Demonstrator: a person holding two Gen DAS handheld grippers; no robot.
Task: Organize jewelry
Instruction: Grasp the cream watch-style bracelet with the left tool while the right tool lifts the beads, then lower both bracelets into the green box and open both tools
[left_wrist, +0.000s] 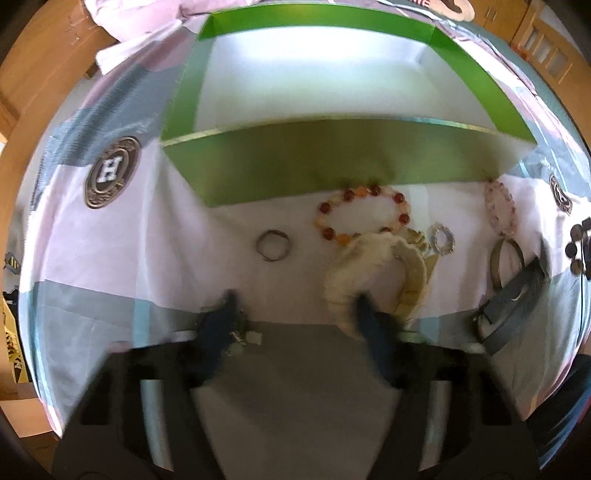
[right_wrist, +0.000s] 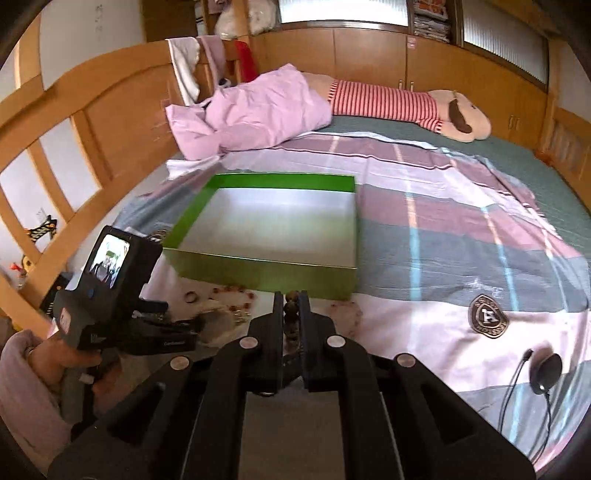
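Observation:
An open green box with a pale empty floor lies on the bed. In front of it lie a red and orange bead bracelet, a cream fluffy hair tie, a metal ring, a silver ring, a pink bead bracelet and a metal bangle. My left gripper is open, low over the sheet, its right finger against the hair tie. My right gripper is shut on a dark brown bead bracelet, held above the sheet before the box.
The bed has a striped pink, grey and white sheet with round badge prints. A pink quilt and a plush doll lie at the far end. A black puck with a cable lies at right. A wooden headboard stands left.

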